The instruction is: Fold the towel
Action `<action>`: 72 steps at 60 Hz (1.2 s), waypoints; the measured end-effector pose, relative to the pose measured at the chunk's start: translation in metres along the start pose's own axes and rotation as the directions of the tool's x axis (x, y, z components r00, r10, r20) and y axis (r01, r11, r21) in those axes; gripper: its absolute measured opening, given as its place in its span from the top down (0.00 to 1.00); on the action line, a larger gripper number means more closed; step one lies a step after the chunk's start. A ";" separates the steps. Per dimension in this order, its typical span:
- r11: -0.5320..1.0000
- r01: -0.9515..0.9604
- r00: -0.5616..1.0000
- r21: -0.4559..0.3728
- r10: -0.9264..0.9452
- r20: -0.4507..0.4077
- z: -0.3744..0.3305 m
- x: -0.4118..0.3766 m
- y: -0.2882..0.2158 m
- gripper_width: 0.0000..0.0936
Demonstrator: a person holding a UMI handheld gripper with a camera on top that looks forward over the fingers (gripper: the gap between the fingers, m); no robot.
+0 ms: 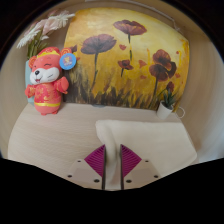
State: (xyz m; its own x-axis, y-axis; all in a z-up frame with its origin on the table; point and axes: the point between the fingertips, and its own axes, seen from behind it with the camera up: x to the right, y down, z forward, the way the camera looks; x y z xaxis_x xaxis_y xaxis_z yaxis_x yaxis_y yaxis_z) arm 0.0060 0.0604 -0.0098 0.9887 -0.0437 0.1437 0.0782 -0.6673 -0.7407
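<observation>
We see the pale cream cloth towel lying flat on the light wooden tabletop, its near edge reaching in between our gripper fingers. The magenta pads look nearly closed, seemingly pinching that edge. We judge it light, limp and drapey, best taken at a corner or hem. Beyond stand a red plush toy and a poppy painting.

The towel is pale cream, plain, lying flat on the light tabletop just ahead of my fingers. It looks folded over, its near edge reaching between my pads; the left edge forms a neat straight line.
</observation>
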 end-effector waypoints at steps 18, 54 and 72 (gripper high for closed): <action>0.997 -0.024 0.996 -0.075 0.030 0.079 -0.013 -0.001 -0.006 0.95; 0.995 0.041 0.985 -0.094 -0.057 -0.165 -0.043 0.266 0.003 0.45; 0.999 0.051 0.997 0.014 -0.050 -0.051 -0.089 0.229 -0.020 0.34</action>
State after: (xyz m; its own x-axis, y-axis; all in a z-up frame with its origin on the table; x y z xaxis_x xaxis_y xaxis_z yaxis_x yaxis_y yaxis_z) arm 0.2194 -0.0026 0.0963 0.9757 -0.0476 0.2137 0.1303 -0.6583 -0.7414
